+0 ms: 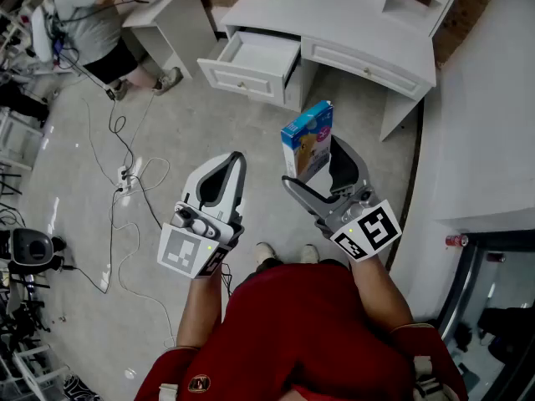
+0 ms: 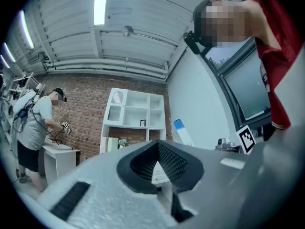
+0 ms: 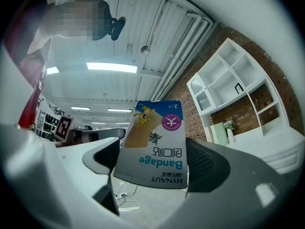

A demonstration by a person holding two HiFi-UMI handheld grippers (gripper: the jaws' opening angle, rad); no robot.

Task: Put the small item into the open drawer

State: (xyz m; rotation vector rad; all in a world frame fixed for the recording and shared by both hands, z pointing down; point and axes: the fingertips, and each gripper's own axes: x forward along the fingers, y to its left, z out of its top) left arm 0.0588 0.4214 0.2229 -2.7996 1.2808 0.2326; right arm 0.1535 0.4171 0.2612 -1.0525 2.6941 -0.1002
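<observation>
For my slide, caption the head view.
Right gripper holds a bandage box before the open drawer; left gripper shut, empty.

Small blue-and-white cardboard box [image 1: 307, 136]: orange cartoon panel, magenta round badge, blue lettering. White wooden drawer [image 1: 242, 80]. Pale grey left gripper [image 1: 236, 159] and right gripper [image 1: 313, 164]: black pads, black-and-white square markers. Red-brown brick wall [image 2: 81, 113].

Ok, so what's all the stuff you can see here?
bandage box: one, blue and white, in the right tongs
desk: one, white, ahead
open drawer: one, white, desk's left side
cables: several, black and white, on the floor at left
another person: one, grey top, far left at a second desk
left tongs: one, white, shut and empty
right tongs: one, grey, shut on the bandage box
</observation>
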